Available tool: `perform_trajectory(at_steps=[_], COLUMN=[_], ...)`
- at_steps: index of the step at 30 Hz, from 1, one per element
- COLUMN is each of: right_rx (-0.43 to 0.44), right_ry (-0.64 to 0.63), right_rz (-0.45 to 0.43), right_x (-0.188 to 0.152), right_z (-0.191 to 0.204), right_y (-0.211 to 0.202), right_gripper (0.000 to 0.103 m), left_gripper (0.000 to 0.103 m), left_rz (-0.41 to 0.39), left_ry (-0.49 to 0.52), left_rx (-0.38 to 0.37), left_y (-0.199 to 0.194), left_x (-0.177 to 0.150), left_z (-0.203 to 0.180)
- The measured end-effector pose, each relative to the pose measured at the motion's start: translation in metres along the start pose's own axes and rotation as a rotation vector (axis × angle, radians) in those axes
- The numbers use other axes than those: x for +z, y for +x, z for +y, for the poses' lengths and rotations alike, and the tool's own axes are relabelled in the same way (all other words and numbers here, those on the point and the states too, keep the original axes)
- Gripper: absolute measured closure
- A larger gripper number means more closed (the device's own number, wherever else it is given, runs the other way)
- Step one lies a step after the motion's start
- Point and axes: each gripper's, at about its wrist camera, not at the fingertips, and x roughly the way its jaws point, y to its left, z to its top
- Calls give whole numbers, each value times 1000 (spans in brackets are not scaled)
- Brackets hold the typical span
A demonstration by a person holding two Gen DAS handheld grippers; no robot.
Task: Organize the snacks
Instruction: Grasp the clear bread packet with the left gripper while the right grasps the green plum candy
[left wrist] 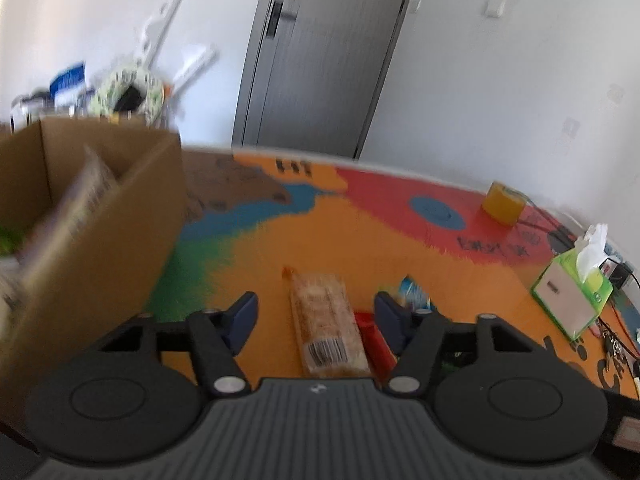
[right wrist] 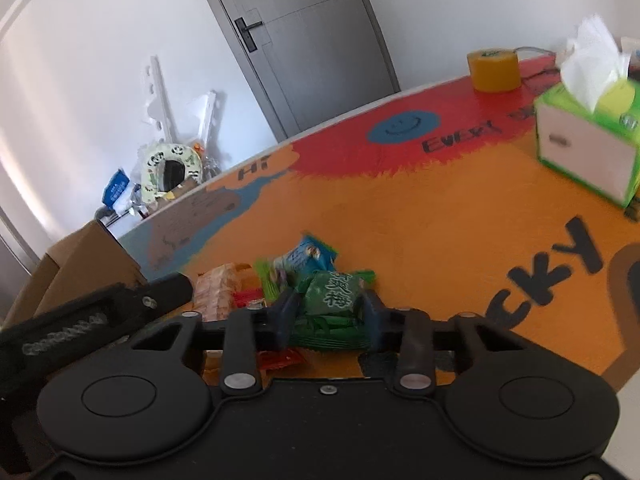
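A cardboard box point(left wrist: 100, 216) is standing at the left of the table point(left wrist: 320, 240), open at the top, with a pale packet leaning inside it. Just right of the box, the left tool point(left wrist: 316, 316) is hovering over a long biscuit pack point(left wrist: 326, 320) with its blue fingers point(left wrist: 242, 316) spread apart on either side, neither one touching the wrapper. A red packet point(left wrist: 372, 340) is lying against the biscuit pack's right edge, and a blue packet point(left wrist: 412, 292) is sitting behind the right finger. Further right, the right tool point(right wrist: 330, 312) is gripping a dark green snack packet point(right wrist: 332, 300), its fingers pressing in on both sides of the wrapper. A blue packet is lying just behind it in the small pile. At the far right, a yellow tape roll point(right wrist: 494, 70) and a green tissue box point(right wrist: 588, 148) are sitting well apart from the snacks
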Motion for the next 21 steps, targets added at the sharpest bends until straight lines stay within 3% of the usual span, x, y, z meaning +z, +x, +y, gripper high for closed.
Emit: perform_trajectory(at_steps=[7, 10, 12, 21], right_rx=[-14, -19, -20, -3], right_ry=[22, 27, 32, 62], right_rz=[-19, -16, -17, -56], right_x=[-7, -8, -10, -19], right_z=[-8, -9, -9, -3], right_y=[-14, -18, -18, -34], right_gripper=[72, 71, 69, 72], left_gripper=[45, 55, 66, 70], left_rz=[51, 51, 45, 33], left_ry=[29, 42, 49, 67], left_rx=[16, 12, 7, -33], left_y=[16, 17, 16, -2], left_x=[-13, -20, -22, -30], left_z=[-5, -5, -5, -5])
